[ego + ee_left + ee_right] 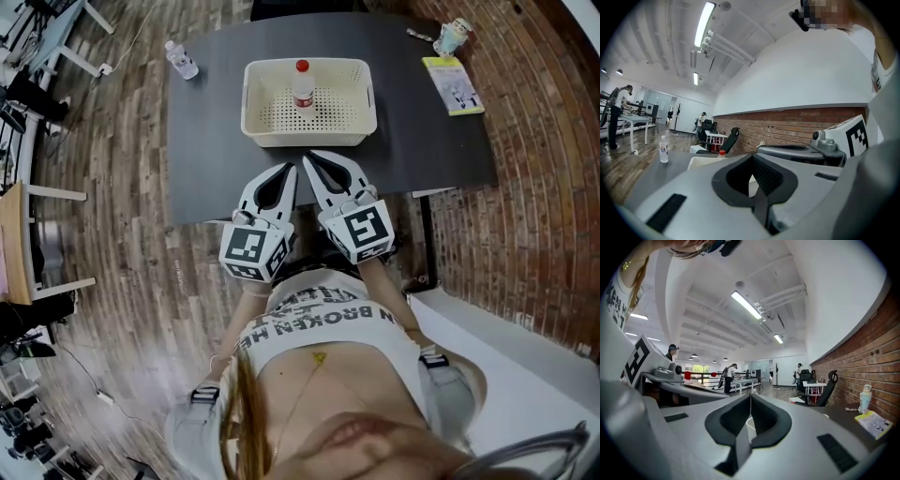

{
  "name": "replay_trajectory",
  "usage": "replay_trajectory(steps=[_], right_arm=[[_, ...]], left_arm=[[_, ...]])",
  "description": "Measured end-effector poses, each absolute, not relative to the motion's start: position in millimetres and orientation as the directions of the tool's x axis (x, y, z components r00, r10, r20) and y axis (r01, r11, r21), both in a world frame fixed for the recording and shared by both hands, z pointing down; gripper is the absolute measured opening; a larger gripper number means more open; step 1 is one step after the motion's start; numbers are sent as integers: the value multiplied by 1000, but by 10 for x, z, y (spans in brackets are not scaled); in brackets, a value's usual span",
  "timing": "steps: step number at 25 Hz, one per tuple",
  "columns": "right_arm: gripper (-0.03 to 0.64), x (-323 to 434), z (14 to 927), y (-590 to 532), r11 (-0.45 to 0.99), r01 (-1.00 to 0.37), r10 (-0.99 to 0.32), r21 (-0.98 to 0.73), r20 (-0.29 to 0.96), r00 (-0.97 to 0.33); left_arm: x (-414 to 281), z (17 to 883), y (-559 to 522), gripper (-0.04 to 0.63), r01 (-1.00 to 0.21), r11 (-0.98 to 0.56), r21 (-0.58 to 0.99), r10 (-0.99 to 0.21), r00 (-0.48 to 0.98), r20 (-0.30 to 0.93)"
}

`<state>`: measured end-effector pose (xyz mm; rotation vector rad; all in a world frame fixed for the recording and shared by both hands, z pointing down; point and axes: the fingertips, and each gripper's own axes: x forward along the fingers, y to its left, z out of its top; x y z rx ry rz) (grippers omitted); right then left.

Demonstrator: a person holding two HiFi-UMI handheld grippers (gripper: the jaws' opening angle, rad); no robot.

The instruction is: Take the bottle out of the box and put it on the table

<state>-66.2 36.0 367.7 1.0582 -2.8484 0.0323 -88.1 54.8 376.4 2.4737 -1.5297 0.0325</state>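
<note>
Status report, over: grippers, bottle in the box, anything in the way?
Left gripper and right gripper shut, empty. Red-capped clear plastic bottle upright in cream perforated basket. Nothing blocks it.

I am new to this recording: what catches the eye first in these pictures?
A cream box sits on the dark table with a red-capped bottle upright inside. Before its near wall, the left gripper and right gripper point at it side by side, both shut and empty. A second bottle stands at the table's far left corner.
</note>
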Motion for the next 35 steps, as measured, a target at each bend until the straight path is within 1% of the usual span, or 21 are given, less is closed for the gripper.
replay_trajectory(steps=[10,14,18,23,35], right_arm=[[9,-390,3648,-183,799,-601,-599,9,97,-795],[9,-376,3664,-311,820,-572,-571,11,97,-815],[9,-392,3699,-410,821,-571,-568,0,105,-816],[9,-463,3738,-583,803,-596,-591,-6,114,-798],[9,-782,3766,-1032,708,-706,-701,11,128,-702]], left_arm=[[-618,3757,33,5,-914,-363,183,-911,390,138],[-598,3792,-90,5,-928,-326,181,-926,352,139],[-636,3819,-191,5,-931,-317,182,-926,346,152],[-746,3861,-371,5,-923,-338,182,-916,367,162],[-1089,3849,-842,5,-862,-474,181,-850,501,161]])
